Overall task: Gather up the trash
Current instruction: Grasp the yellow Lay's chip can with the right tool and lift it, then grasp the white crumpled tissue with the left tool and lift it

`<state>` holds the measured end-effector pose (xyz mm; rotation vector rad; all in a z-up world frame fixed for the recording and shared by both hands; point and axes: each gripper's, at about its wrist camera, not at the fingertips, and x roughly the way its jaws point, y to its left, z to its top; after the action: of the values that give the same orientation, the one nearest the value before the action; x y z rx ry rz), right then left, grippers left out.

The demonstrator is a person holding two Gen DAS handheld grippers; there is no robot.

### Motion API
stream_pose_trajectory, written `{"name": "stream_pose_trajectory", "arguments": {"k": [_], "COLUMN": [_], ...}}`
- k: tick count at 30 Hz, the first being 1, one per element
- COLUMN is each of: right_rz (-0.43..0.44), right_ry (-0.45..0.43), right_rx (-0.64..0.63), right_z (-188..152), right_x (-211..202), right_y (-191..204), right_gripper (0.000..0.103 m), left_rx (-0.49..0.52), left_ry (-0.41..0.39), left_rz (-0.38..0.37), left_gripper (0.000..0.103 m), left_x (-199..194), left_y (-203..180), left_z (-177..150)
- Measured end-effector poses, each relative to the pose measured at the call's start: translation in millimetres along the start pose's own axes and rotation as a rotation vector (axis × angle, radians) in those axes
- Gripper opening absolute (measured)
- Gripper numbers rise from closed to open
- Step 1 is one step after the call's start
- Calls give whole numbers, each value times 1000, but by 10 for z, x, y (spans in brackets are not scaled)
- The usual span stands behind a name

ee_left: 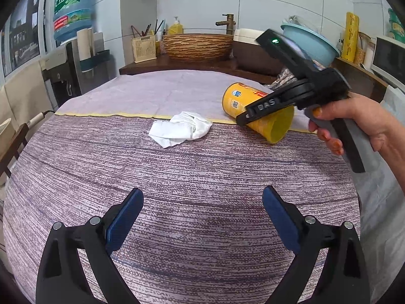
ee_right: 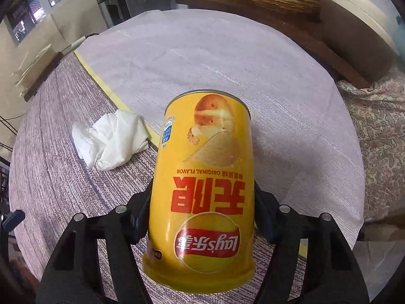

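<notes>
Yellow cardboard crisp can is lying on its side on the striped cloth surface, long axis running straight away between your right claw jaws, which are flanking it; contact unclear. Left claw is gaping, farther off.

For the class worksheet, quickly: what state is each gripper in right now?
Left gripper: open, nothing between its pads, above the tablecloth.
Right gripper: closed around the yellow chip can, which lies on its side.

Yellow can, white tissue, purple-streaked tablecloth.
</notes>
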<state>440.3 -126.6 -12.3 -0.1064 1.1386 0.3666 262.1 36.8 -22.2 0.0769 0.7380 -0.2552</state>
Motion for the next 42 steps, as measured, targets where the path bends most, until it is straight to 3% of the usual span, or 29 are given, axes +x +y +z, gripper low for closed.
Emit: {"name": "stream_pose_trajectory", "arguments": {"k": [7,19,28,32,38,40,42], "right_rz": [52,45,80,32,38,24,25], "right_ry": [-143,-416,-524,-561,-575,-577,-571], "right_rx": [10,-20,66,81,108,111,120], "right_z": [-187,-652,-985,-1137,-1363,-1435,-1492], "right_x": [-440,-1090,-1400,-1548,-1707,-1737,-1752], "right_y": [-23,132,-56,-116,-184,-211,-239], "right_gripper": [66,66,66,66,66,66,66], "left_rx": [-5,29,49,58,112,114,73], "left_ry": [17,52,75,81,117,125,151], "left_rz": [25,53,36,22,41,76,57], "left_gripper": [93,93,93,93,93,87,79], "left_x": [168,473,659,784,1101,1174,1251], "left_y": [157,234,196,119,-28,7,82], "left_z": [78,241,378,480,640,674,702]}}
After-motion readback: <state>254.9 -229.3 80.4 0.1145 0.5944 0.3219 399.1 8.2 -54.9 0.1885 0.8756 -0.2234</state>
